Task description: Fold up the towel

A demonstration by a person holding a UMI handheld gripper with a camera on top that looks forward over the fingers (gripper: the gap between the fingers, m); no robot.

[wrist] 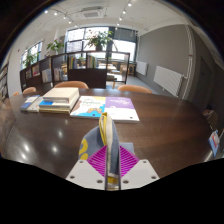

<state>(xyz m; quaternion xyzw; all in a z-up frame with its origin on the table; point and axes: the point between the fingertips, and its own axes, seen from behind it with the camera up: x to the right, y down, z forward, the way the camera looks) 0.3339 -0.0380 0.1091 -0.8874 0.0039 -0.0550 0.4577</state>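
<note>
And here is the gripper (pixel 110 160), low over a dark brown table (pixel 160 125), its two fingers drawn in close with the magenta pads (pixel 97 158) angled toward each other in a narrow V. Pinched between them is the towel (pixel 105 130). Only a small, bunched piece of it shows, grey-blue with a pale yellow edge running up one side, rising from between the pads to a soft point just past the fingertips. The cloth looks gathered and creased rather than flat, and how much of it hangs below the fingers cannot be told. Both pads sit tight against the fabric, with no gap showing on either side, so the towel is clamped and held up off the table. Just beyond the towel's tip, an open spread of light papers (pixel 95 106) lies flat on the table, with a purple-tinted sheet (pixel 121 102) beside it on the right. Further ahead and to the left of the fingers, a stack of books (pixel 60 97) rests on the wood. Past the far side of the table, the backs of two tan chairs (pixel 70 85) peek up. Well beyond them stand a low shelf (pixel 60 72), a leafy plant (pixel 98 40) in front of tall windows (pixel 75 42), and a white radiator (pixel 168 78) on the right-hand wall.
</note>
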